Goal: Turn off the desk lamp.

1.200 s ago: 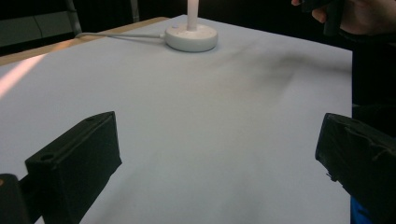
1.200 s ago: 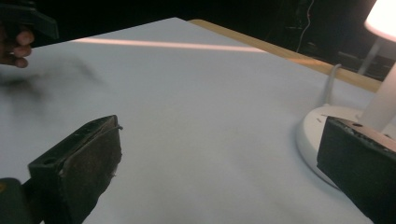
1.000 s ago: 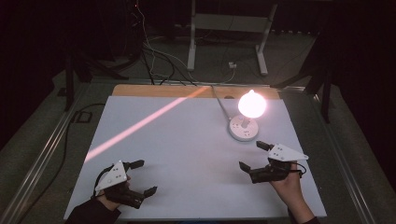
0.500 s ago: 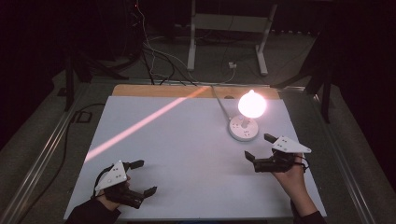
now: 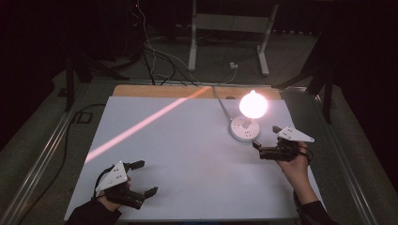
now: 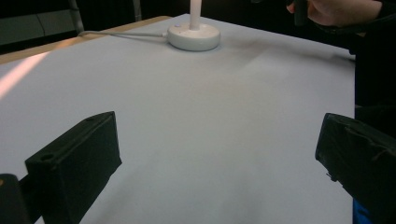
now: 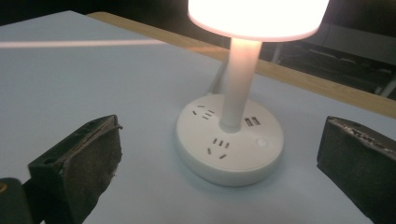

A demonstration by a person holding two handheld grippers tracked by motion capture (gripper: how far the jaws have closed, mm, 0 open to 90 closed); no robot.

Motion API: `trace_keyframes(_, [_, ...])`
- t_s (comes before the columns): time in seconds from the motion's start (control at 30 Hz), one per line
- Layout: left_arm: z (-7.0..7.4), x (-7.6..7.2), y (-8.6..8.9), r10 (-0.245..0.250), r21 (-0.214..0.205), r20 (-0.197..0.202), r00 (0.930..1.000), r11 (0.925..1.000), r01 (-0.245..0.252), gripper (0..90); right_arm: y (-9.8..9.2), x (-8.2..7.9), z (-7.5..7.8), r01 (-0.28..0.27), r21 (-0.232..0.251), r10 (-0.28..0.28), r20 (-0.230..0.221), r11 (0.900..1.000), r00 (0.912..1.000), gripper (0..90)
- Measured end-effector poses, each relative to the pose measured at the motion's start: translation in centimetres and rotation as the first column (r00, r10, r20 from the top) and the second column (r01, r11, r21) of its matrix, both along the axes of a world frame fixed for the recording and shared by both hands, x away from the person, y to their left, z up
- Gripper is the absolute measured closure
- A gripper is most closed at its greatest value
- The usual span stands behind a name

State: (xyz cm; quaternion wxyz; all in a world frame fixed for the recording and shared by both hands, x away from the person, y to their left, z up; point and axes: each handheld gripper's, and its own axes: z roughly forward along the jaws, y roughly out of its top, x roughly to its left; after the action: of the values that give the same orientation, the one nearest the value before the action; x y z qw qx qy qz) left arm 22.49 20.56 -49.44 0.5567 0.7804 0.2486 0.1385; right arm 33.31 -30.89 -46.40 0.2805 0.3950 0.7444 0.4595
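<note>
Reaching toward the lit desk lamp [image 5: 248, 117] at the tabletop's [image 5: 187, 154] far right, you held your right gripper [image 5: 266, 141] just beside its base with fingers apart, nothing grasped yet, your left gripper [image 5: 142, 178] also spread, idle.

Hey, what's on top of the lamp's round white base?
On the base stands a white stem carrying the lit shade. Around the stem are socket slots, two USB ports and a round button. The base hides whatever lies under it.
</note>
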Motion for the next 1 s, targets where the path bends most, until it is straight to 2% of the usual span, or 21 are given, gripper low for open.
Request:
trace_keyframes(0.23, [0.0,0.0,-0.1,-0.003,0.005,-0.001,1.0000,1.0000,0.003,0.6,-0.4,1.9,-0.2,0.047,0.005,-0.047,0.001,0.9989,0.9989,0.1])
trace_keyframes(0.27, [0.0,0.0,-0.1,-0.004,0.004,-0.001,1.0000,1.0000,0.004,0.6,-0.5,2.2,-0.3,0.053,0.002,-0.053,-0.001,0.9986,0.9986,4.1])
trace_keyframes(0.47, [0.0,0.0,-0.1,-0.006,0.003,0.001,1.0000,1.0000,0.006,0.6,-0.5,3.7,-1.0,0.085,-0.009,-0.085,-0.007,0.9963,0.9963,7.5])
trace_keyframes(0.53, [0.0,0.0,-0.1,-0.006,0.004,0.000,1.0000,1.0000,0.006,0.6,-0.5,4.1,-1.2,0.099,-0.016,-0.100,-0.013,0.9949,0.9949,16.9])
trace_keyframes(0.6, [0.0,0.0,-0.1,-0.005,0.004,0.001,1.0000,1.0000,0.005,0.6,-0.6,4.5,-1.4,0.112,-0.002,-0.112,-0.019,0.9938,0.9936,18.2])
trace_keyframes(0.63, [0.0,0.0,-0.1,-0.005,0.004,0.001,1.0000,1.0000,0.005,0.6,-0.6,4.7,-1.4,0.118,0.004,-0.118,-0.030,0.9930,0.9926,23.8])
trace_keyframes(0.7, [0.0,0.0,-0.1,-0.006,0.004,0.001,1.0000,1.0000,0.006,0.6,-0.6,5.0,-1.5,0.126,-0.001,-0.126,-0.033,0.9921,0.9915,27.0])
trace_keyframes(0.77, [0.0,0.0,0.0,-0.005,0.005,-0.001,1.0000,1.0000,0.005,0.6,-0.5,5.4,-1.6,0.140,-0.012,-0.140,-0.043,0.9901,0.9892,35.0])
trace_keyframes(0.8, [0.0,0.0,-0.1,-0.004,0.005,-0.001,1.0000,1.0000,0.004,0.6,-0.5,5.4,-1.6,0.140,-0.012,-0.140,-0.043,0.9901,0.9892,35.0])
trace_keyframes(1.0, [0.0,0.0,-0.1,-0.005,0.007,0.000,1.0000,1.0000,0.005,0.6,-0.5,6.5,-2.5,0.183,-0.025,-0.184,-0.093,0.9828,0.9784,50.3])
